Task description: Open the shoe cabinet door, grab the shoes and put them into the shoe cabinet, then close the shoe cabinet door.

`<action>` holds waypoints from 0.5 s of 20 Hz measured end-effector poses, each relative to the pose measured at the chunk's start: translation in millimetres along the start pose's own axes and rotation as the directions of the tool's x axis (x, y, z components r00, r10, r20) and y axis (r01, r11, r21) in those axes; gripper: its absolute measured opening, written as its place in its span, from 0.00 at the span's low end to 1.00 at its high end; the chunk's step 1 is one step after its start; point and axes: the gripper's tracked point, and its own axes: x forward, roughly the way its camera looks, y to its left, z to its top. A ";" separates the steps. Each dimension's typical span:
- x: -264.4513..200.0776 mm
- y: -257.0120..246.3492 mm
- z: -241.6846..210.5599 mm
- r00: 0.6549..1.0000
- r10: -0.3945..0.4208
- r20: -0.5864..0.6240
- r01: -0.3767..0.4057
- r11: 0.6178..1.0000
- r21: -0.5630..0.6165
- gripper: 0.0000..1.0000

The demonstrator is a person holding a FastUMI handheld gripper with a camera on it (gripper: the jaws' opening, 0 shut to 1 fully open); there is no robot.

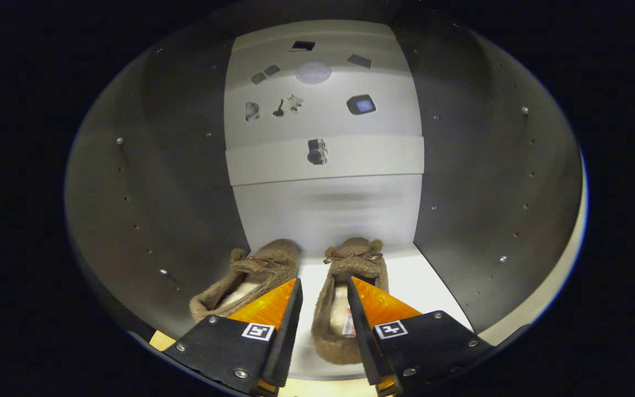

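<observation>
Two brown fuzzy slippers with small bows stand side by side on the white floor (428,278) inside the shoe cabinet, toes toward the back panel. The left slipper (251,270) lies angled, partly hidden behind my left finger (273,306). The right slipper (353,262) points straight back. My gripper (323,281) is open and straddles the right slipper's left wall: the right finger (375,303) sits inside the slipper's opening, the left finger outside it with a strip of white floor between finger and slipper.
Grey side walls (157,182) with rows of small holes and screws close in on both sides. The white back panel (326,209) carries a horizontal band and several small dark stickers higher up. A light wooden edge (160,339) shows at the cabinet's front.
</observation>
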 end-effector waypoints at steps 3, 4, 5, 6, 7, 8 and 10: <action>-35.8 12.9 9.1 0.999 0.001 0.038 -0.001 1.000 -0.003 0.76; -50.0 17.2 10.6 0.999 0.002 0.048 -0.002 1.000 0.001 0.84; -64.7 23.0 12.7 0.998 0.007 0.062 -0.007 1.000 0.004 0.92; -80.4 27.6 15.1 0.997 0.009 0.077 -0.010 1.000 0.005 0.93; -94.9 32.7 16.8 0.996 0.012 0.090 -0.012 1.000 0.002 0.93; -112.9 37.9 17.3 0.995 0.019 0.102 -0.020 1.000 -0.001 0.93; -148.5 45.3 15.3 0.993 0.028 0.117 -0.028 1.000 -0.004 0.93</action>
